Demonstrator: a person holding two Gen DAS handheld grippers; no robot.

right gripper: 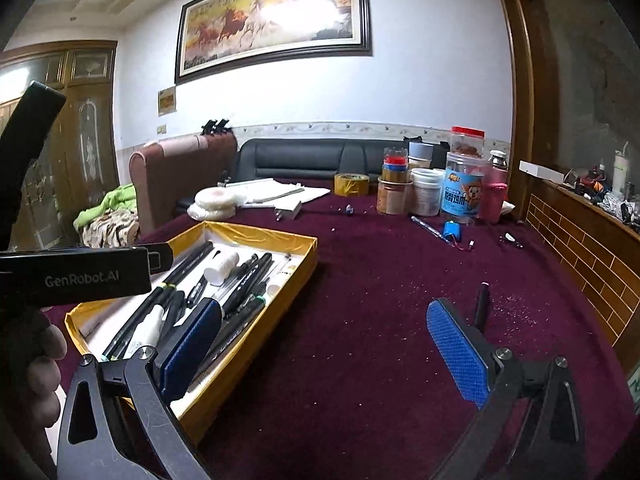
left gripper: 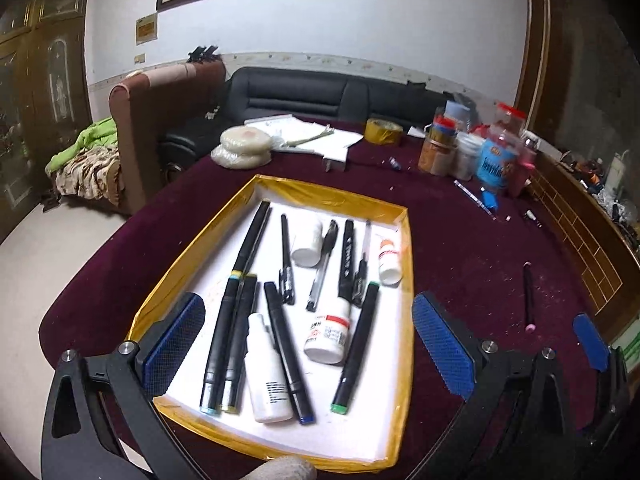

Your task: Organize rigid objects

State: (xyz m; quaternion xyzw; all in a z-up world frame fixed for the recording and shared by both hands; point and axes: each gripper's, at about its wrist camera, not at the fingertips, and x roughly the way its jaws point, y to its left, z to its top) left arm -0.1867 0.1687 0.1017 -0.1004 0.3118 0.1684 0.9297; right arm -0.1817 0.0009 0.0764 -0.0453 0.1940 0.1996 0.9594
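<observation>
A gold-rimmed box [left gripper: 188,256] with a white floor holds several black markers [left gripper: 244,264], pens and small white bottles [left gripper: 328,336]. My left gripper [left gripper: 308,340] is open and empty, hovering over the box's near end, one blue pad on each side. The box shows in the right wrist view [right gripper: 308,256] at the left. My right gripper [right gripper: 328,344] is open and empty over the maroon cloth, its left pad above the box's near corner. A loose dark pen [right gripper: 480,304] lies just beyond its right finger; it also shows in the left wrist view [left gripper: 529,296].
The maroon table [right gripper: 380,280] carries jars and bottles [right gripper: 460,184] at the back right, a tape roll [right gripper: 352,185], a blue-capped item and pen [right gripper: 452,228], papers and a white charger [right gripper: 290,210]. A brick-pattern ledge [right gripper: 580,248] borders the right. Sofas stand behind.
</observation>
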